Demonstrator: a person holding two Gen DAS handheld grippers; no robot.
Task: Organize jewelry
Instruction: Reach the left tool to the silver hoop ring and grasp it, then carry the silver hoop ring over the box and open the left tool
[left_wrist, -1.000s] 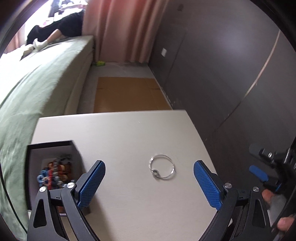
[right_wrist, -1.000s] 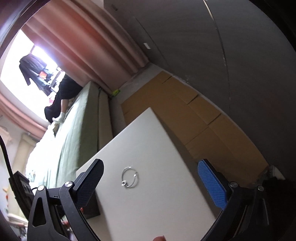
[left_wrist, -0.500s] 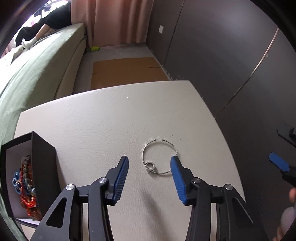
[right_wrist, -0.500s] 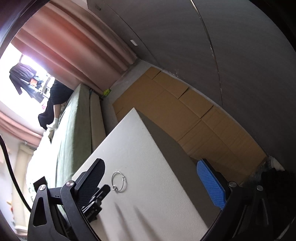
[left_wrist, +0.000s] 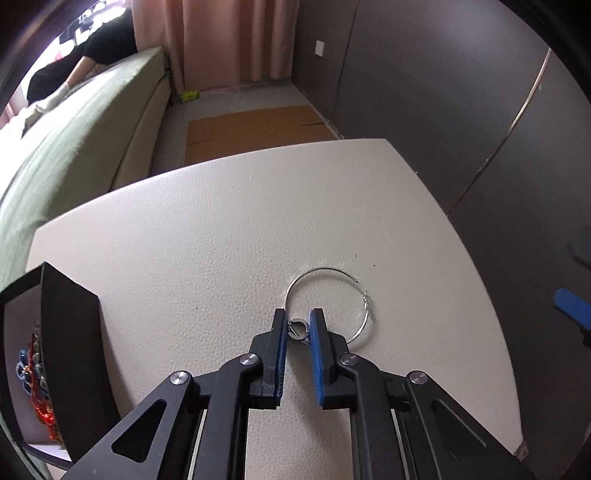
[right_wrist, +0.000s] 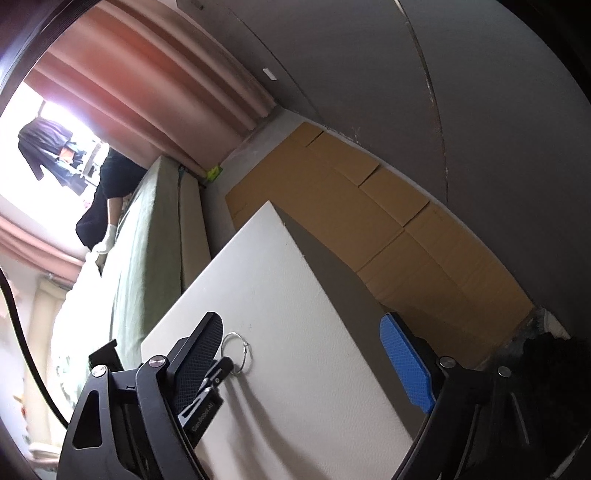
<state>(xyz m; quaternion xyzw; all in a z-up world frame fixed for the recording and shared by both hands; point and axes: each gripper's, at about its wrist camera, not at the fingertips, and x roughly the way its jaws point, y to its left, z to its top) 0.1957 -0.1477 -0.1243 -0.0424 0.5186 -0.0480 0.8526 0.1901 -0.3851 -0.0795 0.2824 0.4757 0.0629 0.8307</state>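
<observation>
In the left wrist view, the left hand-held gripper had its blue pads pinched on the small ring bead of the silver hoop, which lay flat on the white bench, probably because the bead gave more purchase than thin wire. The black jewelry box stood near, at left.

In the right wrist view, the right hand-held gripper hung wide apart and empty, beside the hoop, seemingly out of the way.
</observation>
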